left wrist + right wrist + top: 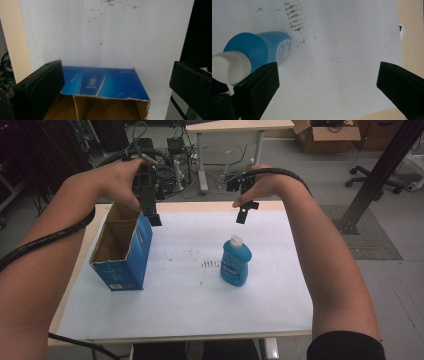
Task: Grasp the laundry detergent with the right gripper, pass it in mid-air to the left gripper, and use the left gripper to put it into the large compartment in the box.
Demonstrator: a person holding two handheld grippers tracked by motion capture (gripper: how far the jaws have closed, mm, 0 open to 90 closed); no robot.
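A blue cardboard box [122,251] with an open top stands at the left of the white sheet; its brown inside [100,108] shows below my left gripper [117,82]. That left gripper [150,212] hovers open over the box's far right corner, nothing between its jaws. A blue bottle [235,262] with a white cap stands upright near the middle. My right gripper [246,211] hangs open above and behind it. In the right gripper view the bottle [259,51] lies at the left, beside the left jaw, outside the gap of the right gripper [328,82].
The white sheet [190,305] covers most of the wooden table [75,270] and bears brown smudges [210,264] near the middle. Beyond the far edge are cables, a desk [235,127], a cardboard carton [325,135] and an office chair [372,180].
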